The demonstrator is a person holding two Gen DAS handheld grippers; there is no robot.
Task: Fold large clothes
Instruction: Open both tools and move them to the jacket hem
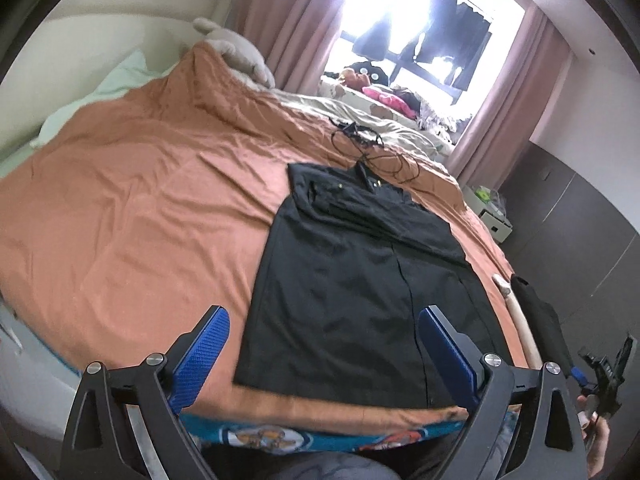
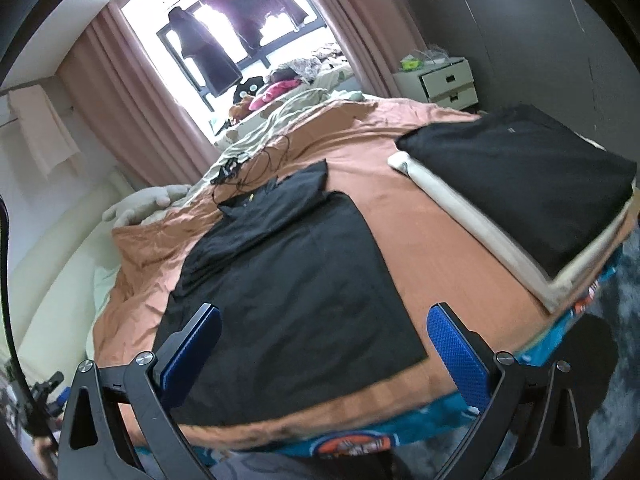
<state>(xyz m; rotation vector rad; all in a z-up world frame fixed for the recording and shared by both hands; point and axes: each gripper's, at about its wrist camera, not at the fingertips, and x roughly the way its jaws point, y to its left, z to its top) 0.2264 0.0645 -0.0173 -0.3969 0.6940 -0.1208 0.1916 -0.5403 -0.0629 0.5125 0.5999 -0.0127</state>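
Nearest the lens, the left gripper (image 1: 324,344) hangs over the near hem of the black garment (image 1: 360,280), its jaws spread wide with nothing between them; the right gripper (image 2: 324,340) does the same further along that hem, jaws equally wide and empty. That garment lies flat on the orange bedspread (image 1: 140,200), sides already turned inward into a long panel, collar end away from the hem. It looks like light, limp cloth that will sag and slide rather than hold a crease, so the two near corners of the hem seem the best places to pinch, one per gripper, before carrying them toward the collar. Beyond the collar a tangle of black cable (image 1: 368,144) touches the fabric and could snag the fold. Right of the garment, well apart, sits a stack of folded clothes (image 2: 520,200), and past that a white drawer unit (image 2: 444,80).
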